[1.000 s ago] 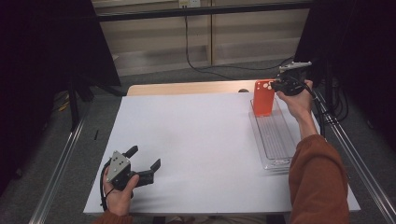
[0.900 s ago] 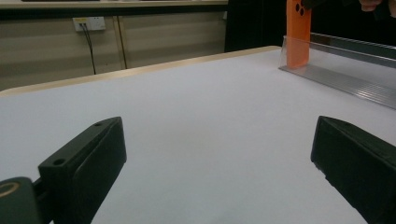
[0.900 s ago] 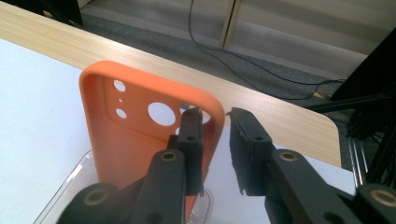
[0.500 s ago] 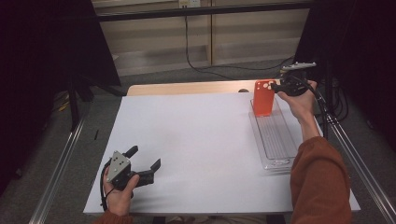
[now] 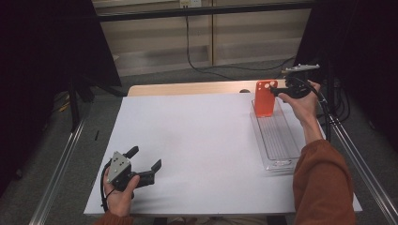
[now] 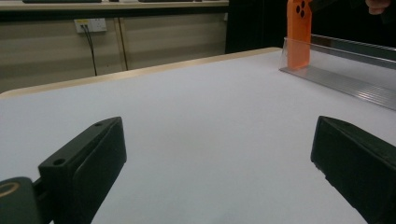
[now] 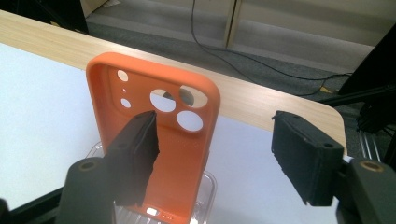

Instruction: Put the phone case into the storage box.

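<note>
An orange phone case (image 5: 264,98) stands upright at the far end of a clear plastic tray (image 5: 281,140) on the right of the white table. My right gripper (image 5: 276,90) is level with the top of the case, just right of it. In the right gripper view the right gripper (image 7: 215,126) is open. Its left jaw overlaps the inner face of the case (image 7: 187,154), and nothing is clamped. My left gripper (image 5: 147,157) rests open on the sheet at the front left. In the left gripper view the left gripper (image 6: 215,154) points toward the case (image 6: 299,32) and tray (image 6: 345,79).
A white sheet (image 5: 197,140) covers most of the table, with a wooden strip (image 5: 187,88) bare at the far edge. Metal rails (image 5: 61,168) run along both sides. A cable (image 5: 197,51) lies on the floor beyond the table.
The right hand has shifted slightly to the right, away from the case. The case still stands in the tray. The left gripper has not moved.
</note>
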The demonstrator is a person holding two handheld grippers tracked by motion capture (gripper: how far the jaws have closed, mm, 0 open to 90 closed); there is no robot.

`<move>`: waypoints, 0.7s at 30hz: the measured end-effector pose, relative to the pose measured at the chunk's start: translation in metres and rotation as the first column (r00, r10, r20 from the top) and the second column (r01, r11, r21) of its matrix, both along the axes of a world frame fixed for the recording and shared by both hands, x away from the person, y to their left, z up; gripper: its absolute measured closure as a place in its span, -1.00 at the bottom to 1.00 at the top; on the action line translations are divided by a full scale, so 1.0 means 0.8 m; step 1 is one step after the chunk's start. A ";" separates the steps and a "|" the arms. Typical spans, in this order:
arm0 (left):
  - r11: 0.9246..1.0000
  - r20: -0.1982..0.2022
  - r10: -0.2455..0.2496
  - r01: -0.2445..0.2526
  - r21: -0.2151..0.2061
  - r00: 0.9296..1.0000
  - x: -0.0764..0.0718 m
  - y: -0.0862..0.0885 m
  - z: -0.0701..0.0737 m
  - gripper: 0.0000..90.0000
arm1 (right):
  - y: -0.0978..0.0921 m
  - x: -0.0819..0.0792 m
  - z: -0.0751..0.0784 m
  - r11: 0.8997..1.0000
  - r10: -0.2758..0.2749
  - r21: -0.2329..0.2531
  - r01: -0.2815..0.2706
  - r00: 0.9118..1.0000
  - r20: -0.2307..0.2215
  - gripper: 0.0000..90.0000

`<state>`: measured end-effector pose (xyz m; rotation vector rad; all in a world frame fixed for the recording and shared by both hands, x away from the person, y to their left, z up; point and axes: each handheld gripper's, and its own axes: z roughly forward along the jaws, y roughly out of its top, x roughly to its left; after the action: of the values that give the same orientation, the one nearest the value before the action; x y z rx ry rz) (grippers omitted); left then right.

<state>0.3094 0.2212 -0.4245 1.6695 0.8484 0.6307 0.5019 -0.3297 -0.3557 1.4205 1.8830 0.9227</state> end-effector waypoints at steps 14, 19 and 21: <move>1.000 -0.004 0.022 -0.022 -0.009 1.000 0.003 0.001 -0.001 -0.93 | -0.008 -0.008 -0.008 0.998 -0.021 0.063 0.021 1.000 0.007 -0.88; 1.000 -0.002 0.021 -0.021 -0.010 1.000 0.002 0.001 0.000 -0.93 | -0.007 -0.015 -0.007 0.996 -0.027 0.088 0.025 0.999 0.024 -0.91; 1.000 -0.001 0.021 -0.021 -0.010 1.000 0.002 0.002 0.000 -0.93 | -0.008 -0.017 -0.007 0.994 -0.030 0.107 0.027 0.999 0.032 -0.93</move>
<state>0.3106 0.2224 -0.4248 1.6540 0.8697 0.6387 0.4885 -0.3362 -0.3615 1.4815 1.8080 1.0406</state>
